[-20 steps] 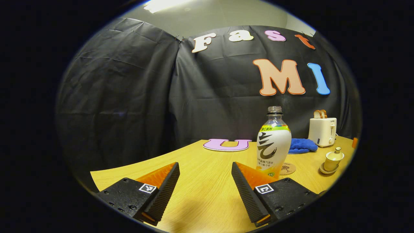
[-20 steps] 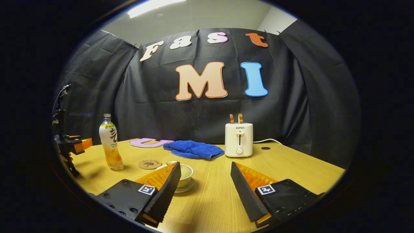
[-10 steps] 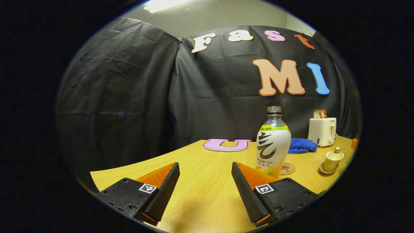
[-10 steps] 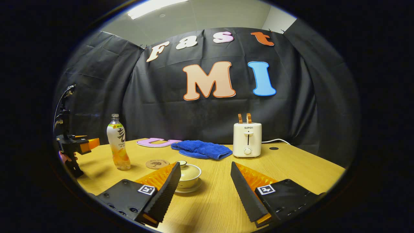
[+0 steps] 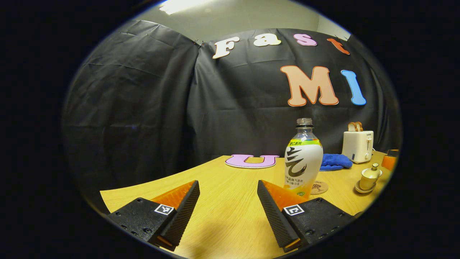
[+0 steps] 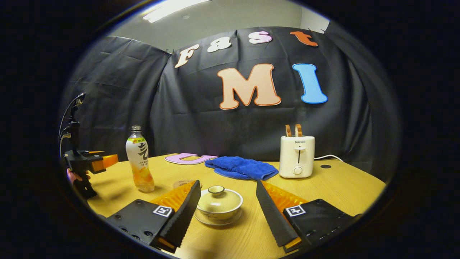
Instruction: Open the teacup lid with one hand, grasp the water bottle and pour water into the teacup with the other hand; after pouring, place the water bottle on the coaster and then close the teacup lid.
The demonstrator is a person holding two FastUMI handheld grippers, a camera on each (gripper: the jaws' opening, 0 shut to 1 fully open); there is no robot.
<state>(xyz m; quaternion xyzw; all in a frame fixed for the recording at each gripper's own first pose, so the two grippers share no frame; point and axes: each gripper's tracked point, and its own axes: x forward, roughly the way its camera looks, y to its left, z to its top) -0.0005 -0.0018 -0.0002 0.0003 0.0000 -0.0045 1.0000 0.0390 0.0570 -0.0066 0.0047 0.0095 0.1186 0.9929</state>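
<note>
A capless water bottle [image 5: 303, 158] with a white label and orange liquid stands upright on the wooden table, just beyond and right of my open left gripper [image 5: 228, 196]. A round cork coaster [image 5: 319, 187] lies right behind the bottle. The cream teacup [image 5: 369, 177], lid on, sits on its saucer farther right. In the right gripper view the lidded teacup [image 6: 218, 203] rests between the fingers of my open right gripper [image 6: 226, 199], untouched. The bottle [image 6: 140, 164] stands at left there, with the left gripper [image 6: 95, 162] and a hand beside it.
A white toaster [image 6: 297, 156] holding bread slices stands at the back of the table, with a blue towel [image 6: 240, 167] to its left. A cable [image 6: 329, 157] runs from the toaster. The wooden table [image 6: 345, 183] stretches open to the right.
The right gripper has moved left and forward, so the teacup now sits between its fingers instead of behind the left finger. The left gripper has barely moved.
</note>
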